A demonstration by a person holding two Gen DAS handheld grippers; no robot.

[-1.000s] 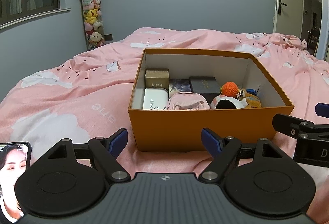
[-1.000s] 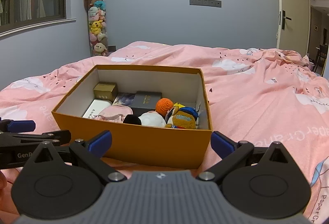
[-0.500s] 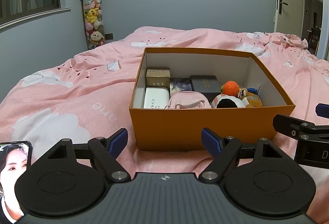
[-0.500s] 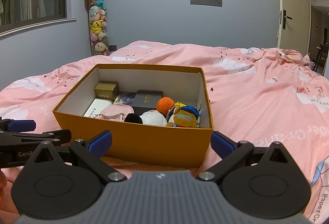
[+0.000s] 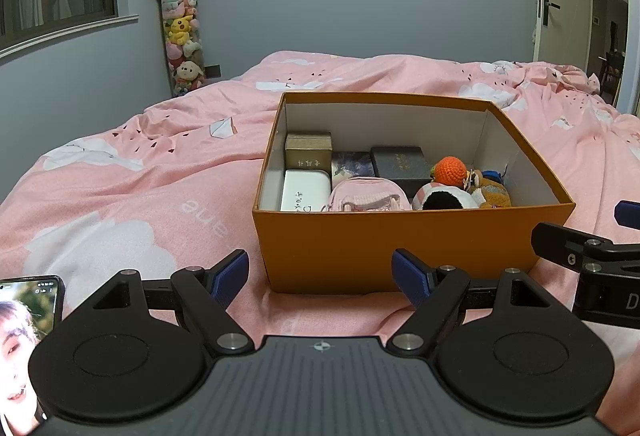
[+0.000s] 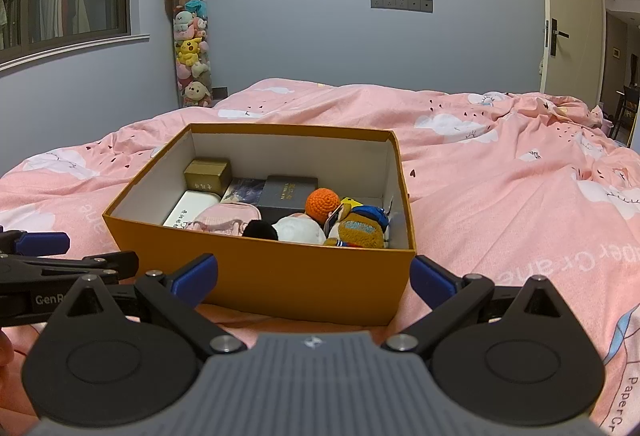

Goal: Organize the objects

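Here, left wrist view: left gripper [image 5: 320, 276] hovering spread wide, holding nothing, before orange box [image 5: 400, 244] sitting on pink bedspread [image 5: 120, 195]. Right wrist view: right gripper [image 6: 314, 276] likewise gaping empty; box holding orange ball [image 6: 323, 200], plush toys [image 6: 356, 228].

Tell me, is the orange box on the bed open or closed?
Open. The orange box has no lid on it, so its white inner walls and contents show, such as the orange crochet ball and gold box.

Matt orange cardboard box [image 5: 400, 248], crocheted yarn ball [image 5: 450, 169], soft cotton bedspread [image 5: 160, 171].
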